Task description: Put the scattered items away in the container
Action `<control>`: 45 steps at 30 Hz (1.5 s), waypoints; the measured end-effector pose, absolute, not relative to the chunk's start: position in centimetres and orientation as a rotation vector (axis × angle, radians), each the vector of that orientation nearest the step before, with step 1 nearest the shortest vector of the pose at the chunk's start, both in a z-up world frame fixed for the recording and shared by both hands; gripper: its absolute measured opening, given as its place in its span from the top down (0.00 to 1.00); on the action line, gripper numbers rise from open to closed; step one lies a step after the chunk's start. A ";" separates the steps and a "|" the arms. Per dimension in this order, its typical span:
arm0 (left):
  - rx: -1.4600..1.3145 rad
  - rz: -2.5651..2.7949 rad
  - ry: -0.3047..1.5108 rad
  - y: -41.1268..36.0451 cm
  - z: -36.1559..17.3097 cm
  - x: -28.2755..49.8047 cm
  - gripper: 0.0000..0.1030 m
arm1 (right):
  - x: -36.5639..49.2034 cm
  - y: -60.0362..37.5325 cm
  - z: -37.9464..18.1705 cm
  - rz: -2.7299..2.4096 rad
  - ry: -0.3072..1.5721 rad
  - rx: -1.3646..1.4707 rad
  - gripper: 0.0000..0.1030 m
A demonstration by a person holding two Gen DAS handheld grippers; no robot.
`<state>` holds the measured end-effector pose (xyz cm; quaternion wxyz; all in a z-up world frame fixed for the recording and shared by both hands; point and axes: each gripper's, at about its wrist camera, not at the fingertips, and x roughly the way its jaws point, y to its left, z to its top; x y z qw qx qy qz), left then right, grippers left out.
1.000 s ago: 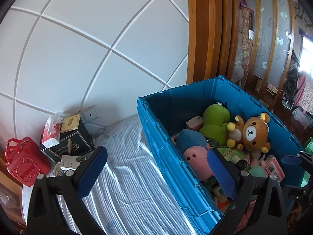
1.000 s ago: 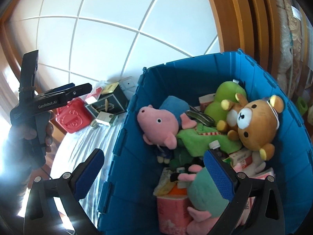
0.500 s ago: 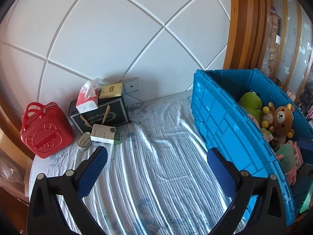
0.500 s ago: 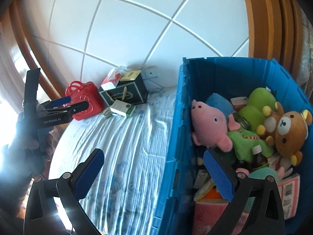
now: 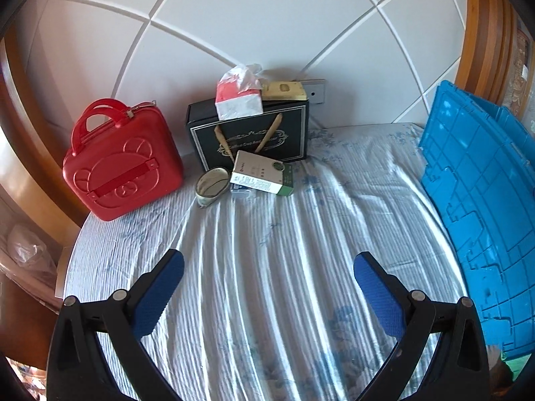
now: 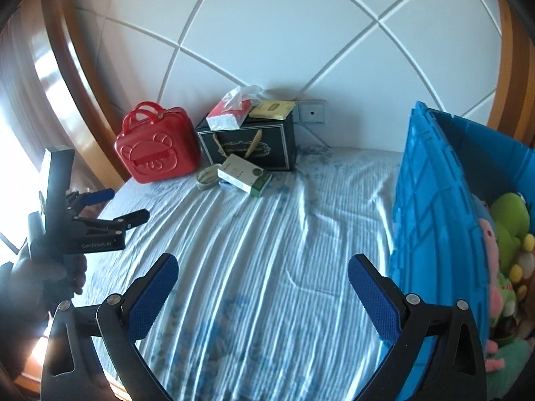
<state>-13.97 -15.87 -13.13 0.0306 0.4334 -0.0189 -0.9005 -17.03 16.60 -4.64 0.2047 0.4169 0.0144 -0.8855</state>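
Striped bedsheet (image 5: 267, 250), ribbed blue crate (image 6: 431, 220) of plush toys (image 6: 508, 230), both hand-held grippers (image 5: 267, 267) (image 6: 260, 274) spread, empty.

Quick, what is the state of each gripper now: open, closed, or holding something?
Left gripper: open, holding nothing.
Right gripper: open, holding nothing.

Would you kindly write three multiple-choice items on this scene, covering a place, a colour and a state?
1. Where is the tissue pack? A on the black box B in the crate C on the red case
2. What colour is the crate? A red B blue C black
3. How are the left gripper jaws? A shut on a toy B shut, holding nothing C open

Key: 1 A, it rests on the box top. 2 B, its walls are blue. 3 C, the jaws stand wide apart with only bedsheet between.
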 end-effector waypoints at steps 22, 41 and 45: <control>1.287 -2.812 -0.204 -29.2 -33.7 -33.2 0.10 | -36.8 3.0 -25.4 -2.482 0.206 1.159 0.00; 1.315 -2.911 -0.170 -30.4 -36.9 -37.6 0.47 | -45.3 -6.5 -32.7 -2.381 0.693 0.997 0.00; 1.305 -2.921 -0.106 -31.3 -36.6 -35.5 0.48 | -46.7 -7.4 -33.8 -2.350 0.800 0.994 0.00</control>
